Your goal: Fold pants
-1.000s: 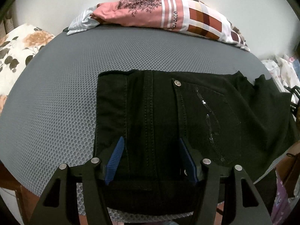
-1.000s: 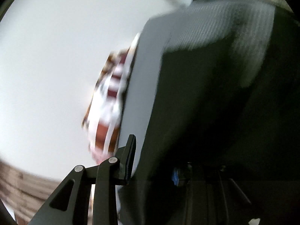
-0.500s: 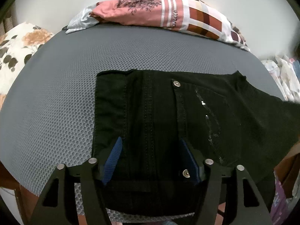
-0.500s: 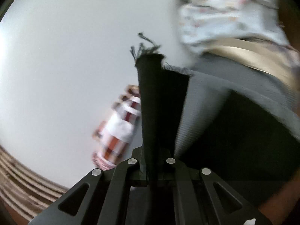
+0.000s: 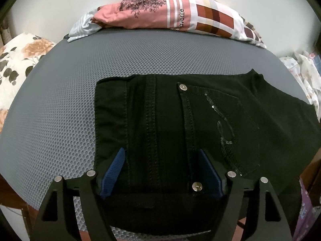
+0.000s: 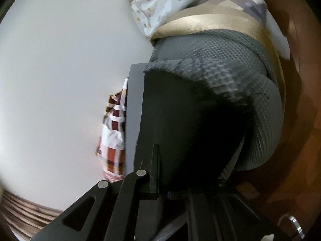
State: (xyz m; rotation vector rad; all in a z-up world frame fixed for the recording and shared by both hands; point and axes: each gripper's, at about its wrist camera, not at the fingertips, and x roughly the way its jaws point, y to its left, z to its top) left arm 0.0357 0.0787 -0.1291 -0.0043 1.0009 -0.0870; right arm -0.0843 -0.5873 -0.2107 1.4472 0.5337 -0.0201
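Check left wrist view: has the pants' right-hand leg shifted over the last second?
Yes. The black pants leg now lies flatter, stretched toward the right frame edge, against the unmoved grey mat. Waistband unchanged under the opening left gripper.

A grey mesh-textured mat (image 5: 80, 92) is spread over the whole surface. At its far edge, a pink, checked and striped cloth (image 5: 172, 14) is bunched up against a plain white wall (image 5: 60, 6). A floral cushion (image 5: 18, 60) can be seen off to the left, and some light patterned fabric (image 5: 305, 74) is piled at the right. In the right wrist view, a gold-coloured band (image 6: 202, 24) is tucked under that pile.
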